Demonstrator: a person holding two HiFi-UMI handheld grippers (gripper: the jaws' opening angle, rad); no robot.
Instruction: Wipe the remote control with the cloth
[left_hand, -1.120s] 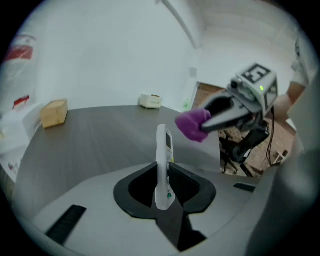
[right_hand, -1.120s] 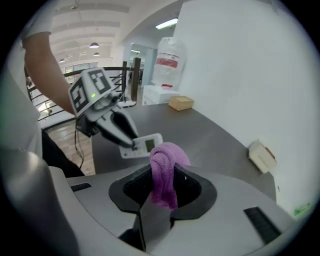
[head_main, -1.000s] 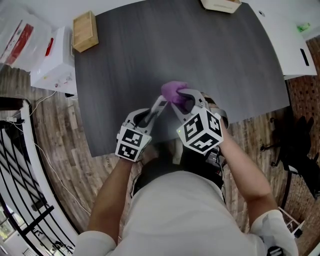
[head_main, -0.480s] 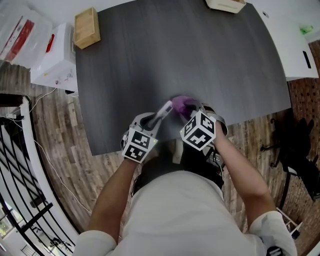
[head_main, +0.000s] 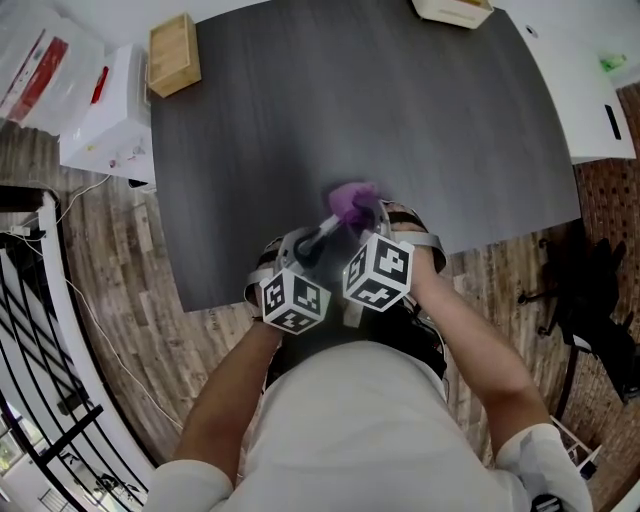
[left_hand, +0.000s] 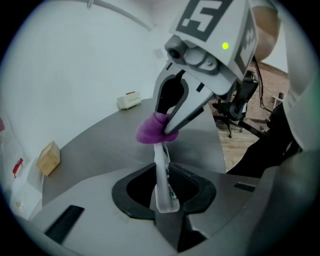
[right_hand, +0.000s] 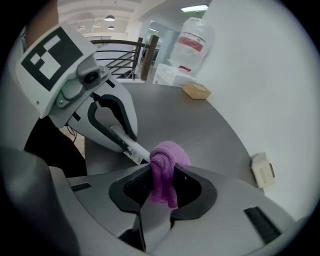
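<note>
Both grippers are held above the near edge of the dark grey table (head_main: 400, 110). My left gripper (left_hand: 162, 187) is shut on a slim white remote control (left_hand: 161, 172), which sticks out forward and upward from its jaws. My right gripper (right_hand: 162, 182) is shut on a bunched purple cloth (right_hand: 165, 165). The purple cloth (left_hand: 152, 129) presses on the far end of the remote. In the head view the cloth (head_main: 350, 200) shows just beyond the two marker cubes, with the remote (head_main: 322, 232) running back to my left gripper (head_main: 305, 248). My right gripper (head_main: 362, 222) points in from the right.
A wooden block (head_main: 172, 54) lies at the table's far left corner. A cream box (head_main: 450, 10) sits at the far edge. A white cabinet (head_main: 105, 115) with plastic bags stands to the left, a white desk (head_main: 585, 90) to the right. Black office chair (head_main: 590, 290) stands at right.
Both grippers have drawn closer together and slightly nearer to me. The cloth has slid along the remote, toward me and then back out to its far end.
</note>
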